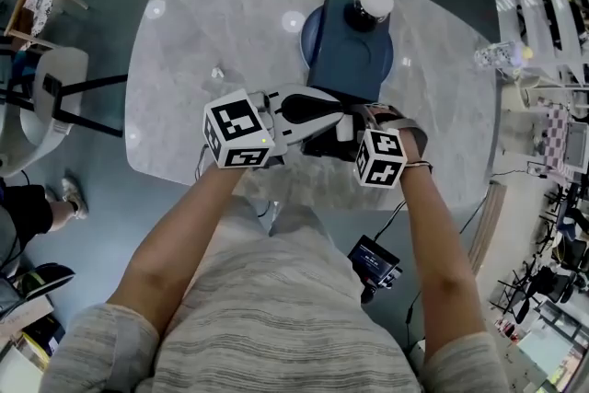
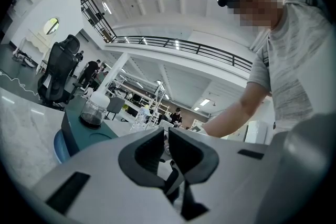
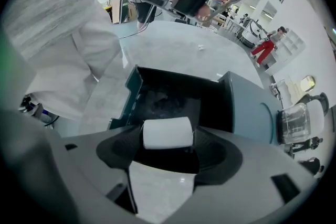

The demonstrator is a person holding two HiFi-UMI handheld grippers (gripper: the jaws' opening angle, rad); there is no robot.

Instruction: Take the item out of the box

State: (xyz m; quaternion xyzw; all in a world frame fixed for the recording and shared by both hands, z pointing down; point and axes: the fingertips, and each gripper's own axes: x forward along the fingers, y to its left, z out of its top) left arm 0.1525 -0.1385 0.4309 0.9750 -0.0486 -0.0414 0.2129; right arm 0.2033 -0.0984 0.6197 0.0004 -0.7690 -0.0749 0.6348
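Observation:
A teal box (image 1: 348,51) stands on the marble table (image 1: 212,14) with a white-lidded glass jar (image 1: 373,6) on top. In the right gripper view its drawer (image 3: 168,97) is pulled out, dark inside. A white roll (image 3: 168,132) lies between the wide-spread jaws of my right gripper (image 3: 168,136), just in front of the drawer; I see no clear squeeze on it. My left gripper (image 2: 165,136) has its jaws nearly together with nothing between them, and it points along the near side of the box (image 2: 79,134). Both marker cubes (image 1: 237,132) hover at the table's near edge.
A small white scrap (image 1: 218,72) lies on the table to the left of the box. A chair (image 1: 46,97) and a person's leg (image 1: 37,202) are off the left side. A small screen device (image 1: 373,260) sits on the floor near me.

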